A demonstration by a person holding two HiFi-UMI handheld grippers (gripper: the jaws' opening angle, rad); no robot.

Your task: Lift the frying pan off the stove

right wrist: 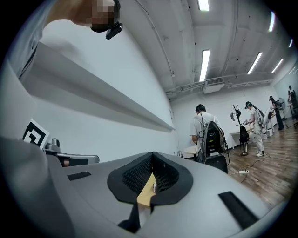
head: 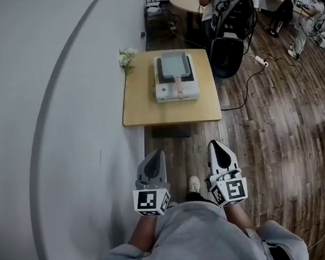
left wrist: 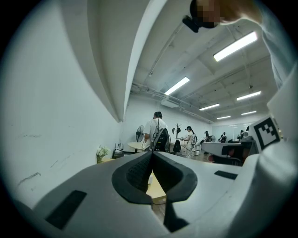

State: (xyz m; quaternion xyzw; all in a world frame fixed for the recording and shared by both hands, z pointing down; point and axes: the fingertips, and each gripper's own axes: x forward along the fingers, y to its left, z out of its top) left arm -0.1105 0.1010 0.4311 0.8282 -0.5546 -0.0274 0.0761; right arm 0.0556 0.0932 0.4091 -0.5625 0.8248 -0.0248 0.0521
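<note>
Step in hand: the approach. Neither pair of tongs has reached the table yet, so the lift has not begun.
Frying pan: rectangular and grey. It sits on the white stove at the middle of the table, and its pale handle points back toward the person.
Left tongs: clenched on nothing, held level, well short of the table's near edge.
Right tongs: also clenched and empty, beside the left pair.
Next move: my judgement is that 1 pair must come up to the handle, spread, close around it, then raise the pan straight up and keep it flat.
Head view only: the pan, the stove, the handle's direction and the stretch of wooden floor before the table.
Gripper views only: the pads pressed together up close, with just a sliver of the tabletop showing past them. The pan itself does not show there.
</note>
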